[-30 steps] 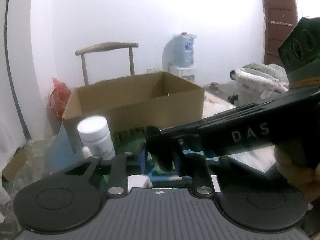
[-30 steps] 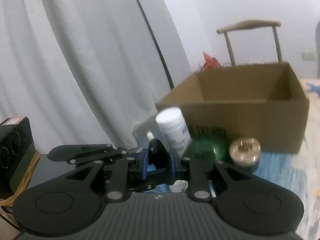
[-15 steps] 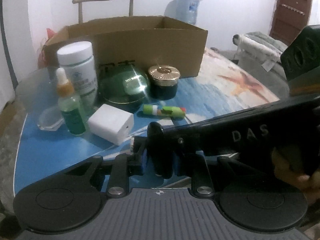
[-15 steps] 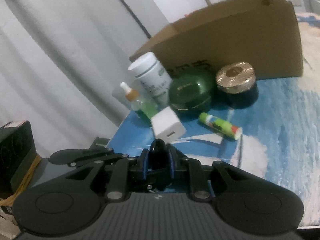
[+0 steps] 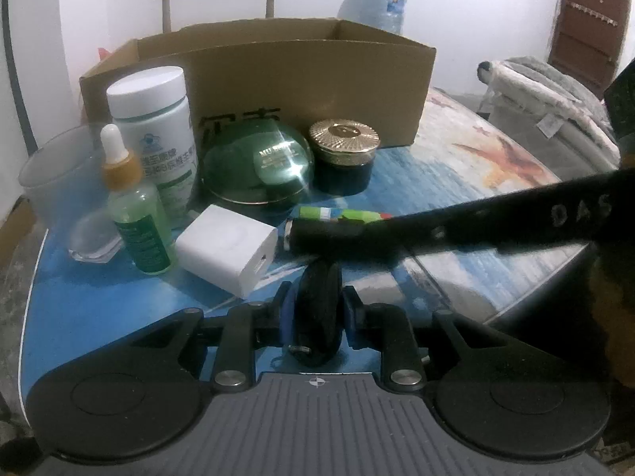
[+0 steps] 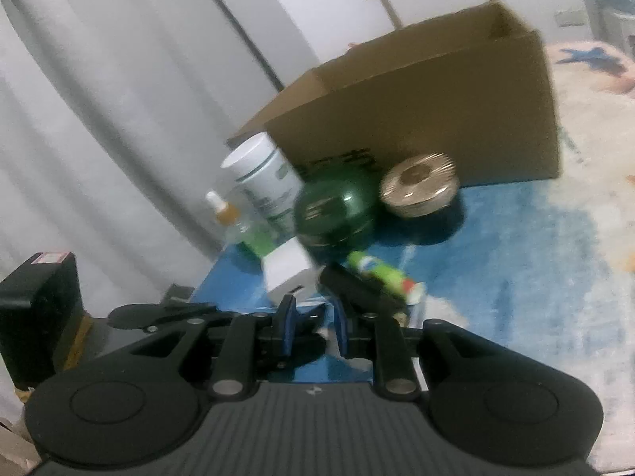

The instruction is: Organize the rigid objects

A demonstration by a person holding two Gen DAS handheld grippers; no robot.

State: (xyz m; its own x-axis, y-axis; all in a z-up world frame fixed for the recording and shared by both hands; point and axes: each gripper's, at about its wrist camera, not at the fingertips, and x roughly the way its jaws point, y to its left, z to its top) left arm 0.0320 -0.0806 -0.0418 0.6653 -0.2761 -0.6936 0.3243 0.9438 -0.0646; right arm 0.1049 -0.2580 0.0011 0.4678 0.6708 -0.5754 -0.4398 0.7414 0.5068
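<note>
— What did your left camera show?
— My left gripper point(image 5: 317, 317) was pinched closed with nothing in it. My right gripper point(image 5: 317, 238) reached across, touching the little green tube point(image 5: 337, 214). A white charger point(image 5: 228, 248) lay just beside it, near a dropper bottle point(image 5: 139, 222) and a brown box point(image 5: 309, 83).

— And your right camera?
— It was blurry. My right gripper point(image 6: 313, 317) was open a little, holding nothing. The tube point(image 6: 381, 273) lay on the blue table point(image 6: 496, 258), near a green jar point(image 6: 337, 214).

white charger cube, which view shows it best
The left wrist view: the white charger cube is sharp and fully visible, port facing the camera. In the right wrist view it is motion-blurred and partly hidden behind the right gripper's fingers.
</note>
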